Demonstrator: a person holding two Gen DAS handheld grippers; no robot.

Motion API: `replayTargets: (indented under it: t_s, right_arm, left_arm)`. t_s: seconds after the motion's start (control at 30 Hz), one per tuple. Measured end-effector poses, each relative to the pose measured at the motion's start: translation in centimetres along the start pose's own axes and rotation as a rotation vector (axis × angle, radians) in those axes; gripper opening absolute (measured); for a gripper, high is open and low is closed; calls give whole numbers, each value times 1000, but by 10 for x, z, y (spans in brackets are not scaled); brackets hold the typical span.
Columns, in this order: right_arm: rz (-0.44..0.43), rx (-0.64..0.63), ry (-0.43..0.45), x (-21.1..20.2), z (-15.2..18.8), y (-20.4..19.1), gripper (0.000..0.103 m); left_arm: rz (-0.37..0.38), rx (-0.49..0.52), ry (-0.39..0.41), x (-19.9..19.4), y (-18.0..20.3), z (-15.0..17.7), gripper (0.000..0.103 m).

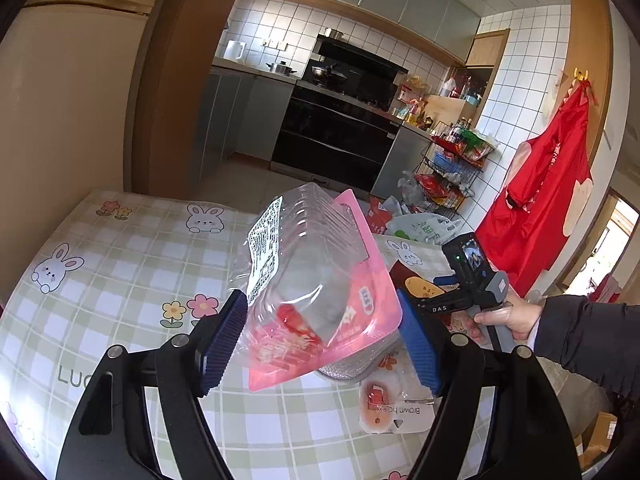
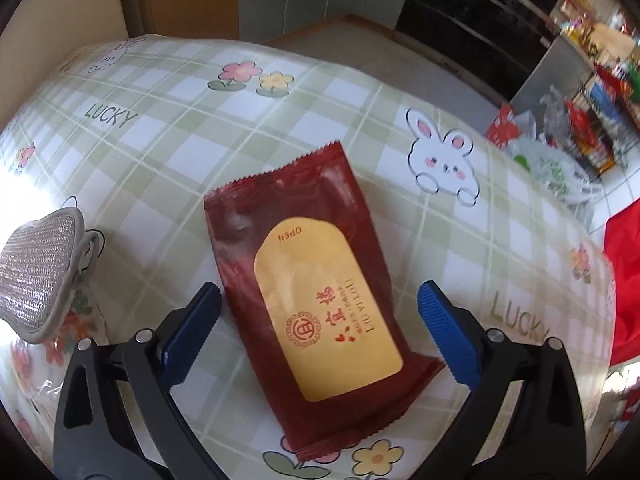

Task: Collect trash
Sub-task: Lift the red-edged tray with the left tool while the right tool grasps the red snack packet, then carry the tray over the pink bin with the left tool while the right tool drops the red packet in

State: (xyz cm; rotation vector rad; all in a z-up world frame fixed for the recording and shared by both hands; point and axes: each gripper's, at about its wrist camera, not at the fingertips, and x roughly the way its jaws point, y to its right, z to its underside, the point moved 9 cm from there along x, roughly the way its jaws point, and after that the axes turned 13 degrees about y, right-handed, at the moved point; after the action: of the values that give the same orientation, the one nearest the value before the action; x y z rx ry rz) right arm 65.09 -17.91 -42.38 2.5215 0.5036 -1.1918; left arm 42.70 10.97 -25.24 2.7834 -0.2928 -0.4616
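Two pieces in play: your left gripper (image 1: 320, 336) clamps a clear plastic clamshell tray (image 1: 304, 264) with its pink backing card, lifted off the tablecloth (image 1: 120, 272).
Right gripper (image 2: 320, 336): jaws wide, gripping nothing, straddling the dark red wet-wipe packet (image 2: 320, 312) at frame centre.
Progress: one piece in hand, none visibly binned; the packet and a hook blister pack (image 1: 394, 404) at lower right remain.
Left view only: your right hand (image 1: 508, 320), the kitchen.
Right view only: the whole packet.
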Motion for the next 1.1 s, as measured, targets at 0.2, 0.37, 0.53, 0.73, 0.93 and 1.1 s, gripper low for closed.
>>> replayTargets:
  t_s: [0.2, 0.37, 0.53, 0.73, 0.93, 1.1]
  right_arm:
    - [-82, 150, -44, -6, 14, 0, 75]
    - [-68, 160, -48, -20, 20, 0, 62]
    - [-58, 228, 25, -53, 27, 6, 56]
    - [-52, 295, 141, -111, 37, 1, 56]
    - [-99, 311, 237, -179, 42, -23, 56]
    - [-148, 328, 330, -240, 43, -46, 56]
  left_arm:
    - [-2, -22, 0, -8, -4, 0, 73]
    - [0, -53, 7, -16, -5, 0, 73]
    - [12, -61, 16, -28, 2, -4, 73]
    - [25, -72, 32, -52, 16, -4, 73]
    - [40, -81, 42, -82, 34, 1, 73]
    - [50, -95, 64, -113, 48, 3, 73]
